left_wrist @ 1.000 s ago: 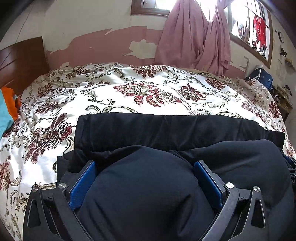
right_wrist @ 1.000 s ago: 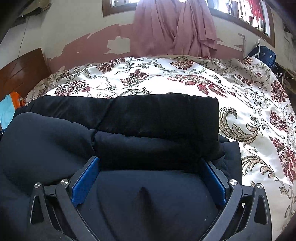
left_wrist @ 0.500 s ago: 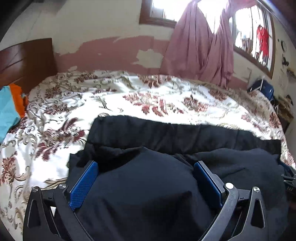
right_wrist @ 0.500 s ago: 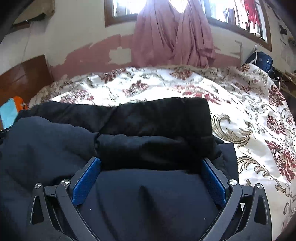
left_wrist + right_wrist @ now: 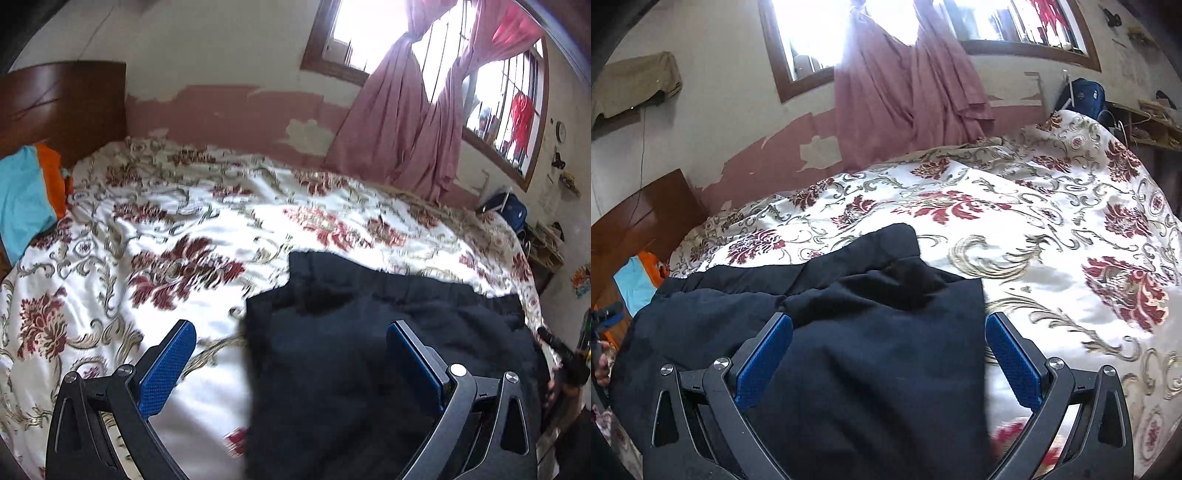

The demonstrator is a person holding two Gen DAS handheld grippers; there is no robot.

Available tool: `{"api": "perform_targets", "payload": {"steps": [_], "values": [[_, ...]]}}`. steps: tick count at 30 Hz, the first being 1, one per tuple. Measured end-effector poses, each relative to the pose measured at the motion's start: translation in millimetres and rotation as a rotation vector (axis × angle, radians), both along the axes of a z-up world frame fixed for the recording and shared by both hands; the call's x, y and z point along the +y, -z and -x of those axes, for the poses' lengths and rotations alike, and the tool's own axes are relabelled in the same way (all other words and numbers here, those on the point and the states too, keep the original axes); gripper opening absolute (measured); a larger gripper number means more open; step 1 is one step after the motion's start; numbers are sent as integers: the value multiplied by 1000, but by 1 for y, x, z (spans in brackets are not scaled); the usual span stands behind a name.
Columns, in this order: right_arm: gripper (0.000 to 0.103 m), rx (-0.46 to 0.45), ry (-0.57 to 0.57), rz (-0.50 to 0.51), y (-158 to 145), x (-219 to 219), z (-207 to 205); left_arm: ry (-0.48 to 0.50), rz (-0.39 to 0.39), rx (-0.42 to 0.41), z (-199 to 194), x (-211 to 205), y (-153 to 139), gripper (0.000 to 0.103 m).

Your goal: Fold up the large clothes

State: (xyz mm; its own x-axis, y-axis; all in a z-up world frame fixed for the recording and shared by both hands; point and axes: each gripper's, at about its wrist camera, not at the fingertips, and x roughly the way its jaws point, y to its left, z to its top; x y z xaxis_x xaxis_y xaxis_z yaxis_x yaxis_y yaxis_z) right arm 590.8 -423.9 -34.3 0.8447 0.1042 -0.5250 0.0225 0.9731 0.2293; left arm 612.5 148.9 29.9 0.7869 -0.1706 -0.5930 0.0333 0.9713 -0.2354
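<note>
Black fabric, a large folded garment [image 5: 369,350], lies on the floral bedspread [image 5: 147,229] near the bed's front edge; the left gripper [image 5: 291,354] hangs above its left edge, jaws spread wide, empty; the right gripper [image 5: 890,350] hovers over its right edge, likewise released and holding nothing.

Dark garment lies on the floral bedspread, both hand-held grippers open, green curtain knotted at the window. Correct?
Not quite: the curtain is pink, not green, as the right wrist view shows. The rest holds: the dark garment lies on the floral bedspread, and both the left hand-held gripper and the right hand-held gripper are open.
</note>
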Motion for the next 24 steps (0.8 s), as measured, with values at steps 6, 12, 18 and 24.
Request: {"api": "perform_targets", "payload": {"steps": [6, 12, 18, 24], "values": [[102, 126, -27, -7, 8, -23, -11, 83, -28, 98, -3, 1, 21, 103], [102, 245, -58, -3, 29, -25, -24, 107, -73, 161, -11, -11, 42, 103], [102, 273, -89, -156, 51, -40, -31, 146, 76, 231, -19, 5, 59, 103], [102, 267, -101, -188, 60, -42, -32, 175, 165, 238, -19, 11, 69, 103]]}}
